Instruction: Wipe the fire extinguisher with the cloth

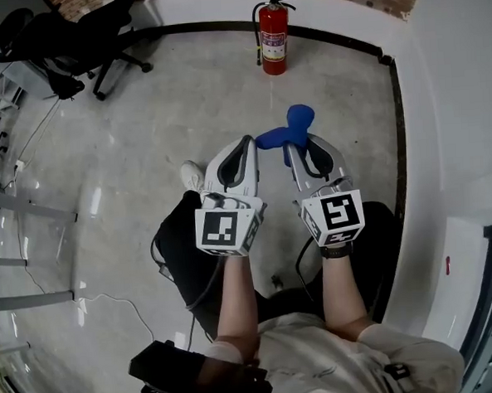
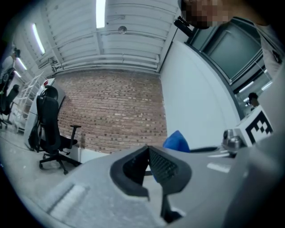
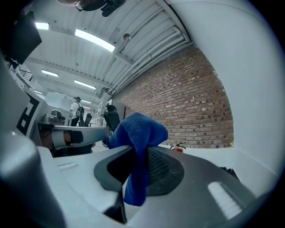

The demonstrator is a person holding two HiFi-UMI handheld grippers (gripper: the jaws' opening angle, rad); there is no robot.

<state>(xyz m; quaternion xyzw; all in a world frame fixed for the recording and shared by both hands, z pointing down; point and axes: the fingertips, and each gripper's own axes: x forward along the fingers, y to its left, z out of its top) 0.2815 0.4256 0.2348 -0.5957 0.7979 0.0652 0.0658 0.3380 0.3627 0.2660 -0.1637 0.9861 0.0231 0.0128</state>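
A red fire extinguisher (image 1: 273, 38) stands upright on the floor against the white back wall, well ahead of both grippers; in the right gripper view the extinguisher (image 3: 177, 148) is a small red shape far off. My right gripper (image 1: 287, 150) is shut on a blue cloth (image 1: 288, 127), which bunches above the jaws and hangs down between them in the right gripper view, cloth (image 3: 137, 147). My left gripper (image 1: 249, 141) is held level beside it, jaws shut with nothing between them. The cloth (image 2: 176, 141) peeks over the left gripper's body.
Black office chairs (image 1: 70, 40) stand at the back left on the grey floor. Table legs and cables (image 1: 31, 215) run along the left. A white wall (image 1: 452, 96) with a dark skirting closes the right side. A brick wall (image 2: 111, 111) lies beyond.
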